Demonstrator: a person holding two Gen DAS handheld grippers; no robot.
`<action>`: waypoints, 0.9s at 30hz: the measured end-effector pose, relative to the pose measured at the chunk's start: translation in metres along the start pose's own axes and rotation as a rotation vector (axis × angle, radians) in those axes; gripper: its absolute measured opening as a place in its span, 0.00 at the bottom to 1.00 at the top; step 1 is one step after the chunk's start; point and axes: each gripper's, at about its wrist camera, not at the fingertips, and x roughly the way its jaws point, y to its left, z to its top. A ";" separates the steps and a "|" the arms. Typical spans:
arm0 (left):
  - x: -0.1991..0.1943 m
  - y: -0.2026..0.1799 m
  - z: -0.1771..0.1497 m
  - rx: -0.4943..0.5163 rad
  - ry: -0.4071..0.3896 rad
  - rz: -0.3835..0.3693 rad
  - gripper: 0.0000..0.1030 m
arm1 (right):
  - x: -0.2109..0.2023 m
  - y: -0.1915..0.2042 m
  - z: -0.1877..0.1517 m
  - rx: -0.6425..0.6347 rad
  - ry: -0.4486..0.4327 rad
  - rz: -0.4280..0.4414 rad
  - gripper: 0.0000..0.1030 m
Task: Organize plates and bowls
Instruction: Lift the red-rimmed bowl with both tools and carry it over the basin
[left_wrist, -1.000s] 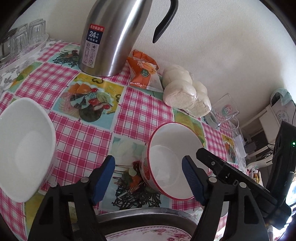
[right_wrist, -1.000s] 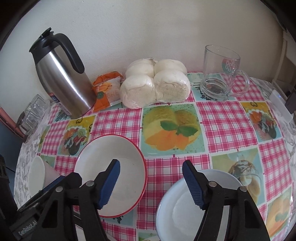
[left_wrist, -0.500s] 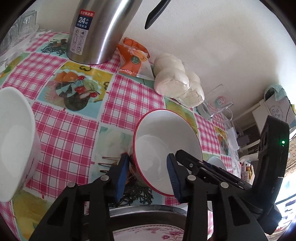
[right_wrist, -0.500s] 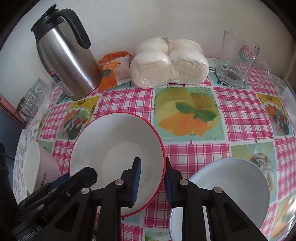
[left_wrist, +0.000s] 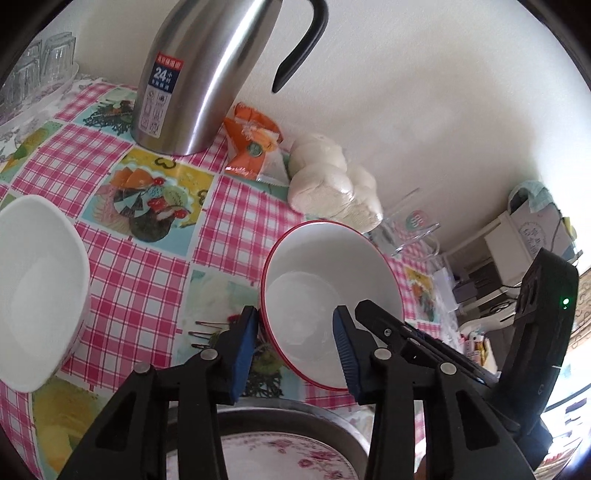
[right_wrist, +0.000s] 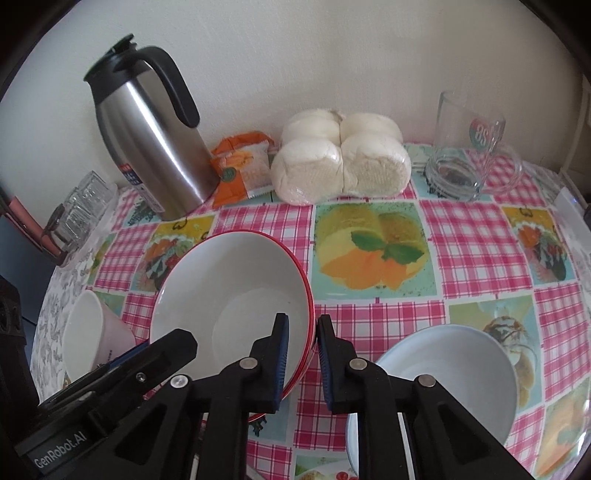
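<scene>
Both claws grip the same red-rimmed bowl (right_wrist: 229, 295), one on each side of its rim. The left claw (left_wrist: 295, 347) has its blue pads (left_wrist: 243, 347) straddling the bowl's wall, one pad outside and one inside, and it clamps the near-left part of the rim. The right claw (right_wrist: 300, 363) pinches the rim's right side between its two pads (right_wrist: 282, 362), and its jaws are closing narrowly on that thin edge. In the left wrist view the red-rimmed bowl (left_wrist: 328, 295) looks tilted, its open mouth turned toward the camera; whether its base touches the table (right_wrist: 476, 236) I cannot tell.

The table wears a pink checked cloth with fruit pictures. Near its front right corner sits a pale blue bowl (right_wrist: 443, 380), just beside the right claw. Toward the left edge a plain white bowl (left_wrist: 37, 291) rests, well apart from the red-rimmed one. At the front edge, under the left claw, a metal basin (left_wrist: 295, 417) holds a flower-patterned plate (left_wrist: 280, 458).

Along the back edge, against the wall, stand a steel thermos jug (right_wrist: 151, 133) with a black handle, an orange snack packet (right_wrist: 242, 166), a wrapped pack of white buns (right_wrist: 341, 158) and a clear glass mug (right_wrist: 469, 147). A tray of drinking glasses (right_wrist: 77, 210) sits at the back left corner
</scene>
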 end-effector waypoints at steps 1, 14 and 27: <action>-0.004 -0.002 0.000 0.000 -0.007 -0.012 0.41 | -0.005 0.000 0.000 0.003 -0.009 0.001 0.17; -0.055 -0.023 -0.013 0.033 -0.043 -0.030 0.41 | -0.065 0.011 -0.015 0.029 -0.085 0.016 0.17; -0.090 -0.032 -0.034 0.056 -0.050 -0.019 0.41 | -0.098 0.014 -0.050 0.063 -0.096 0.049 0.17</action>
